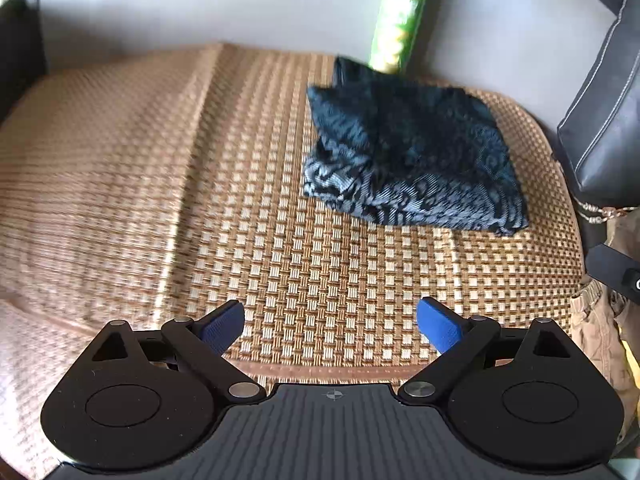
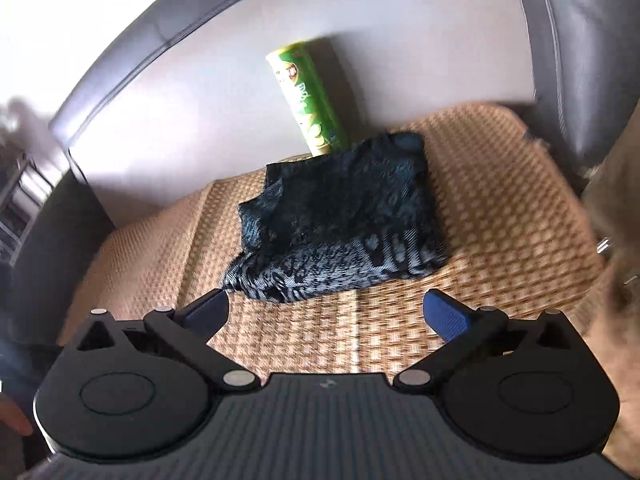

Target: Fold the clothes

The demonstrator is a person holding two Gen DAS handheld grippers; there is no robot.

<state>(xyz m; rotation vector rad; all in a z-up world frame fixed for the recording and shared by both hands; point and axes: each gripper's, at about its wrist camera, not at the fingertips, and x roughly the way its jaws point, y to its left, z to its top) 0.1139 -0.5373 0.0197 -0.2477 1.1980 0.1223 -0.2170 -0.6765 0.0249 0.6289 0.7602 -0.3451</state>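
Both tongs, left tongs (image 1: 330,322) and right tongs (image 2: 326,312), stood wide apart and empty above the woven mat (image 1: 200,168); the folded dark garment (image 1: 412,160) lay far right, beside a green can (image 1: 402,16). You probably needed only square its loose left edge.

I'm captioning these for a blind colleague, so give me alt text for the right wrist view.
A folded dark blue patterned garment lies on a woven tan seat mat, with a green snack canister behind it against the grey sofa back. The right gripper is open and empty.
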